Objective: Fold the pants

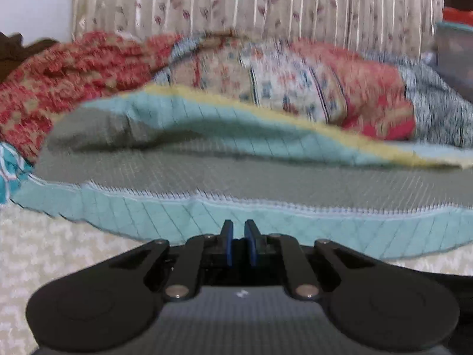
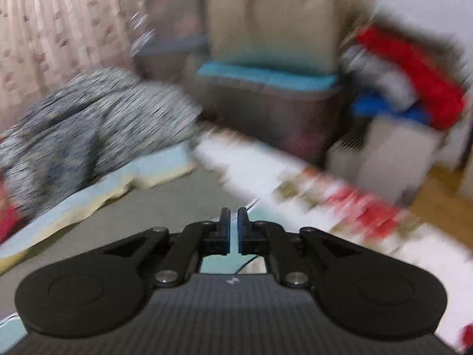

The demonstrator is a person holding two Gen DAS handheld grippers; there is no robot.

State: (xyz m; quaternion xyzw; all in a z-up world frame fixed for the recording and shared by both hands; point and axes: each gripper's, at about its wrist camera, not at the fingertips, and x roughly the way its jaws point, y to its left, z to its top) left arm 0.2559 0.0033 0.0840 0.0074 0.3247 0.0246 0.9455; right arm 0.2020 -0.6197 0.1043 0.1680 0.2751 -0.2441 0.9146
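From the left wrist, the left gripper point(image 1: 239, 227) has its fingers nearly together, with nothing between them. Just past the fingers lie the pants point(image 1: 183, 174), grey-green with a teal edge and a yellow strip, flat on a cream bed cover point(image 1: 59, 242). Behind them a pile of clothes point(image 1: 266, 82) blocks the way, and a striped curtain point(image 1: 251, 3) hangs farther back.

From the right wrist, all is blurry. The right gripper point(image 2: 233, 216) also has its fingers nearly shut and empty. The pants point(image 2: 153, 207) lie under and left of the fingers. Ahead stand bins point(image 2: 266, 94); what they hold is hard to tell.
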